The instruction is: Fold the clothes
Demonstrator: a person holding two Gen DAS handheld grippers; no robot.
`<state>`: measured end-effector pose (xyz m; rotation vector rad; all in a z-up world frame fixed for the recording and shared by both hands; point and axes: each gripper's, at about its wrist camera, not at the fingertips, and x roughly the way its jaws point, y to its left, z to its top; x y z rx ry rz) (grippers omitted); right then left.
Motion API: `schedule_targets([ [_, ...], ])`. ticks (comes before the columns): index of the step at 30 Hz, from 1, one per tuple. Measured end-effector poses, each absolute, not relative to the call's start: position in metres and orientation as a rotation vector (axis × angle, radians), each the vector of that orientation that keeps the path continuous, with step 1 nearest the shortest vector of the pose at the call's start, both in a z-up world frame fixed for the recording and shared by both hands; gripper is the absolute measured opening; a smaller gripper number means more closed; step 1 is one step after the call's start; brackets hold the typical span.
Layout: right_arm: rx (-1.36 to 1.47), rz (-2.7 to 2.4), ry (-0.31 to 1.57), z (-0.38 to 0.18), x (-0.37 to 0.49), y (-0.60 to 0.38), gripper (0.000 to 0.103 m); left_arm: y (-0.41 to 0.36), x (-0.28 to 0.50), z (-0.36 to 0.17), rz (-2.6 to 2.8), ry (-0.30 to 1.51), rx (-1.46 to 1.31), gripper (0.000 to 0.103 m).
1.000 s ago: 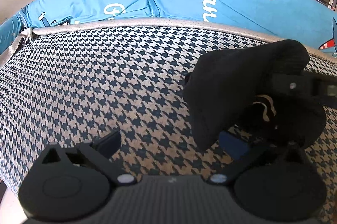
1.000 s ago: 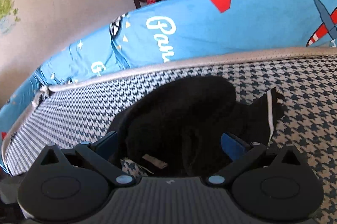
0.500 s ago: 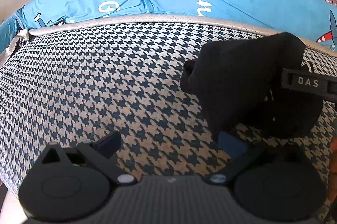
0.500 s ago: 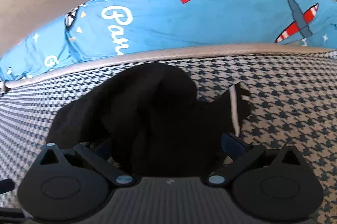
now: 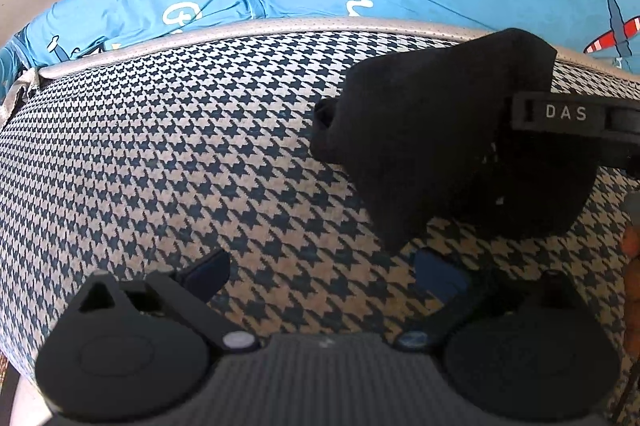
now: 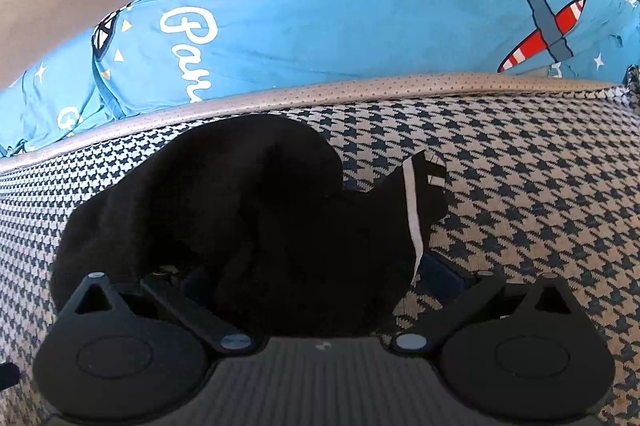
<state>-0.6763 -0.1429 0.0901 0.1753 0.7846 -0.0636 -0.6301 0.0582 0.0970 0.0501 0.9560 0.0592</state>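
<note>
**Black garment bunched between the right gripper's fingers**

The black garment (image 6: 248, 222) lay heaped on the houndstooth surface (image 6: 540, 194), directly ahead of the right gripper (image 6: 316, 278) and spilling back between its fingers. The jaws stood fairly wide, with cloth filling the gap; whether the pads pressed on it could not be told, since the left finger was buried in fabric. A white stripe (image 6: 412, 210) ran down the garment's edge, just ahead of the right finger (image 6: 440, 274).

From the left wrist view, the left gripper (image 5: 324, 274) stood wide and held nothing, with only bare houndstooth surface (image 5: 160, 154) between its blue-padded fingers (image 5: 208, 272). The garment (image 5: 420, 146) sat ahead and to its right, raised in a lump. The other tool's black bar (image 5: 568, 114), lettered "DAS", crossed it from the right. Beyond the surface's pale piped edge lay a blue printed cushion (image 6: 380, 26).
</note>
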Motion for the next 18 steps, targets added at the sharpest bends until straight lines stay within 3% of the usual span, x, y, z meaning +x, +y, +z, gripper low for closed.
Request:
schedule_targets([
  [18,0.177,0.002,0.822,0.115,-0.712,-0.141,0.103,0.049,-0.64,0.09,0.044,0.97,0.074,0.103],
])
